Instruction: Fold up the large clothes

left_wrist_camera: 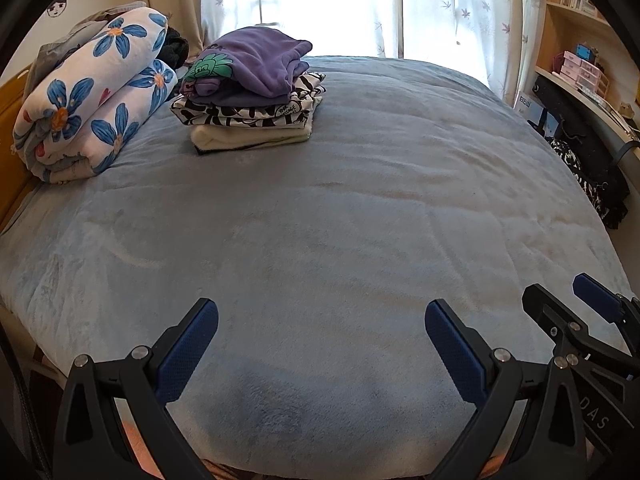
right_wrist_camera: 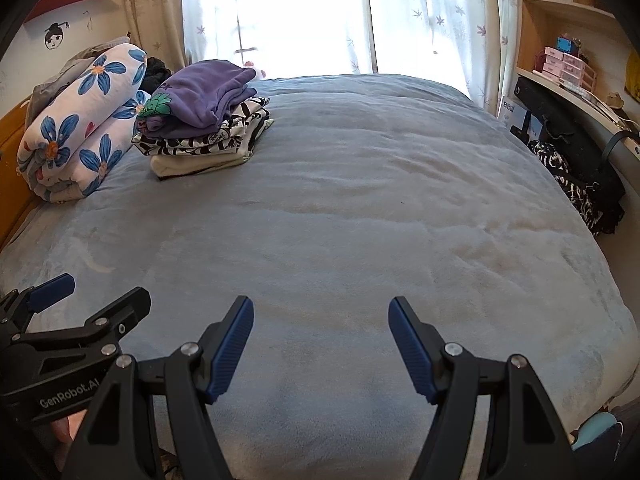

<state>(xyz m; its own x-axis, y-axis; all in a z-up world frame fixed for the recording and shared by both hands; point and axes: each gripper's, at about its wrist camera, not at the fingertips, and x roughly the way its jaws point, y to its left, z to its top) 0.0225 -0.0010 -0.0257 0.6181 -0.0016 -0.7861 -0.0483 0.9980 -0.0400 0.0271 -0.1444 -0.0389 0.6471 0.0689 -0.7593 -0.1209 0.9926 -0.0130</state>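
Observation:
A stack of folded clothes (left_wrist_camera: 252,92) (right_wrist_camera: 204,120) sits at the far left of the bed: a purple top with a green print uppermost, a black-and-white patterned piece under it, a cream one at the bottom. My left gripper (left_wrist_camera: 322,312) hangs open over the near edge of the blue-grey bed cover (left_wrist_camera: 340,200), nothing between its blue pads. My right gripper (right_wrist_camera: 321,310) is open too, over the same near edge of the bed cover (right_wrist_camera: 360,208), empty. Each gripper shows at the side of the other's view: right gripper (left_wrist_camera: 560,296), left gripper (right_wrist_camera: 104,284).
A rolled white quilt with blue flowers (left_wrist_camera: 92,92) (right_wrist_camera: 80,124) lies along the bed's left side by a wooden headboard. Bright curtained windows stand behind the bed. Shelves, a desk and dark bags (right_wrist_camera: 576,160) crowd the right side.

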